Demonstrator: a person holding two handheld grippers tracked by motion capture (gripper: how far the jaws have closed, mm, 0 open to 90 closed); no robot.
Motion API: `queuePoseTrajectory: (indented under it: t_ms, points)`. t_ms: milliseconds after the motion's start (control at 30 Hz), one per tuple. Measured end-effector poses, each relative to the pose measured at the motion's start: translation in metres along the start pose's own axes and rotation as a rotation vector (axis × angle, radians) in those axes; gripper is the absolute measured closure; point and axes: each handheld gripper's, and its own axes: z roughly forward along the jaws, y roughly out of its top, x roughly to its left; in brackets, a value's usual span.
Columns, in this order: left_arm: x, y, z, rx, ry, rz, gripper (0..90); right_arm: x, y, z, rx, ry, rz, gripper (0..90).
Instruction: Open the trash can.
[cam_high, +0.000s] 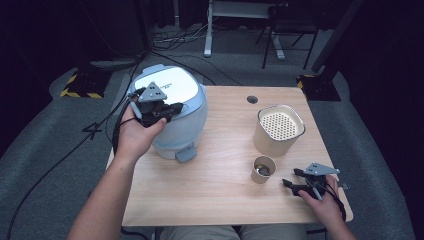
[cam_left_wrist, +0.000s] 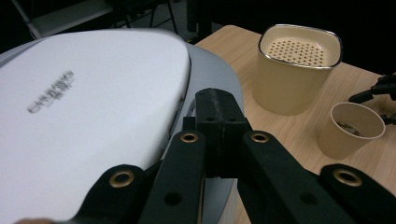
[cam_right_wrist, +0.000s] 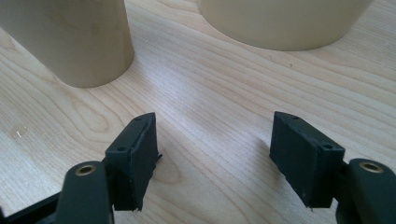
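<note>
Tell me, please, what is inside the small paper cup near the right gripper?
The small paper cup holds something dark with pale glints at its bottom; the pictures cannot settle what it is. Its wall hides the rest.

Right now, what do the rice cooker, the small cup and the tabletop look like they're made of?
Rice cooker: likely plastic, with a smooth, glossy white lid and pale blue-grey body that catch the light. Small cup: probably paper, matte tan with a thin rolled rim. Tabletop: light wood or wood-look laminate with visible grain lines; the pictures can't tell which.
</note>
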Motion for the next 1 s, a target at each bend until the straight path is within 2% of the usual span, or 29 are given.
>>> queuePoseTrajectory:
  t_ms: [133,233,267,367,467,533,700,800,1000]
  points:
    - [-0.001,0.0,0.0,0.006,0.016,0.002,89.8,0.0,0.0,0.0,0.0,0.002,0.001,32.4]
    - [0.001,-0.001,0.0,-0.02,-0.016,-0.019,87.7,0.0,0.0,0.0,0.0,0.0,0.001,32.5]
    - [0.001,-0.001,0.0,-0.024,-0.033,-0.028,83.7,0.0,0.0,0.0,0.0,0.001,0.002,32.4]
    - [0.002,-0.005,0.0,-0.068,-0.04,-0.038,64.1,0.0,0.0,0.0,0.0,0.001,0.002,32.5]
    - [0.0,-0.009,-0.003,-0.124,-0.105,-0.051,56.7,0.0,0.0,0.0,0.0,0.001,0.002,32.4]
    - [-0.005,-0.011,-0.005,-0.137,-0.114,-0.026,53.1,0.0,0.0,0.0,0.0,0.001,0.002,32.4]
    - [-0.016,-0.015,-0.012,-0.151,-0.136,-0.006,46.7,0.0,0.0,0.0,0.001,0.001,0.003,32.4]
    - [-0.026,-0.026,-0.016,-0.154,-0.145,-0.014,40.3,0.0,0.0,0.0,0.006,-0.01,0.007,28.2]
    - [-0.034,-0.048,-0.014,-0.123,-0.153,-0.014,36.3,0.001,0.001,-0.001,0.022,-0.014,0.031,27.3]
